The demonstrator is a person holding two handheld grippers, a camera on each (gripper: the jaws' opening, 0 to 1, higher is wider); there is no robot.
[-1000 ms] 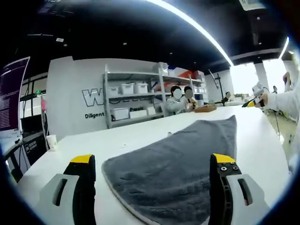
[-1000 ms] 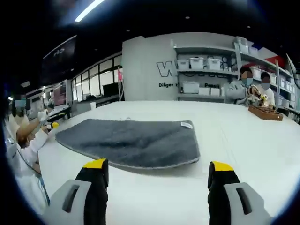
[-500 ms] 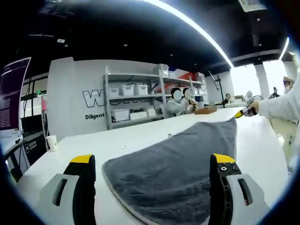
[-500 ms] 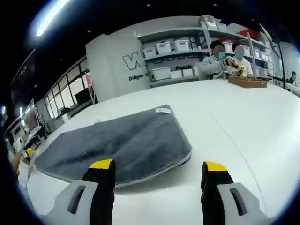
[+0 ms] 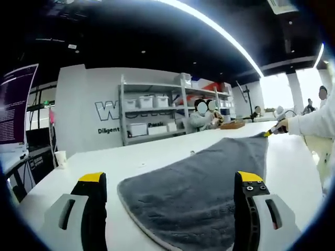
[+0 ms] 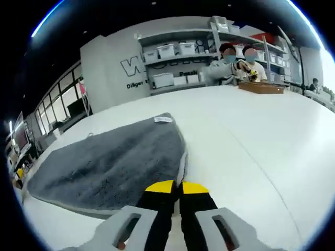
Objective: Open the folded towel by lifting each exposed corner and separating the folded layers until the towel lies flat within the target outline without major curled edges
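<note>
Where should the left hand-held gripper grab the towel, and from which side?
Take the rounded near corner of the grey towel, lying flat between the open left hand-held gripper jaws. Come in low from the table side; the pale hem edge there is exposed.

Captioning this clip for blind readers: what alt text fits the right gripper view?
The right hand-held gripper is shut on the near corner of a grey towel lying on a white table. Shelves of bins and seated people stand behind.
</note>
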